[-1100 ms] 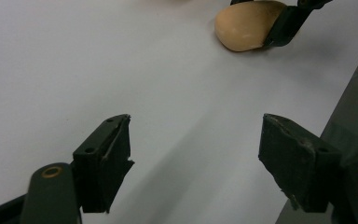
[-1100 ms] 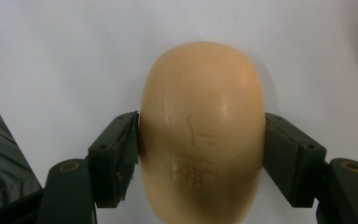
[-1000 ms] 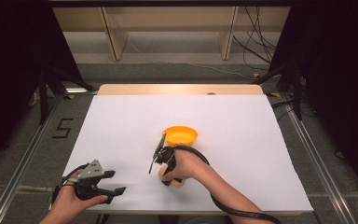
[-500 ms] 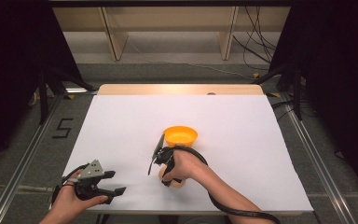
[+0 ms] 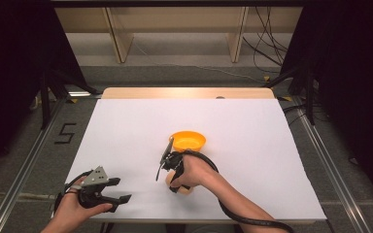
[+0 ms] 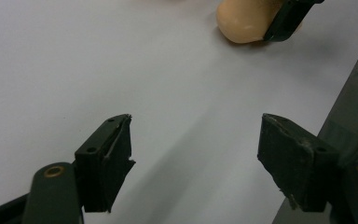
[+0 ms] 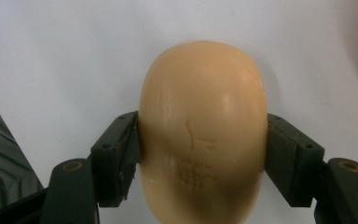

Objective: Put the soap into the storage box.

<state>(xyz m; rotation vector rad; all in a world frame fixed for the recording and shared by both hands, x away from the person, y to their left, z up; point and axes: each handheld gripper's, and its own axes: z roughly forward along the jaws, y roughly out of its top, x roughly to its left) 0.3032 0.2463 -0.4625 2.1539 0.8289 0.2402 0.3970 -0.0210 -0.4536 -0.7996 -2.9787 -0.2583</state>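
Note:
A tan, smooth oval bar with a faint stamped mark lies on the white table, and my right gripper is shut on its two sides. In the high view this right gripper is pointed down at the tan bar near the table's front middle. An orange bowl stands just behind it. My left gripper rests at the front left, open and holding nothing. In the left gripper view, the left gripper faces bare table, with the tan bar farther off.
The white table top ends close in front of both hands. A dark floor strip shows past the table edge in the left gripper view. Wooden shelf legs and cables lie beyond the far edge.
The right hand has shifted only slightly over the tan bar. The left hand and the orange bowl have stayed where they were.

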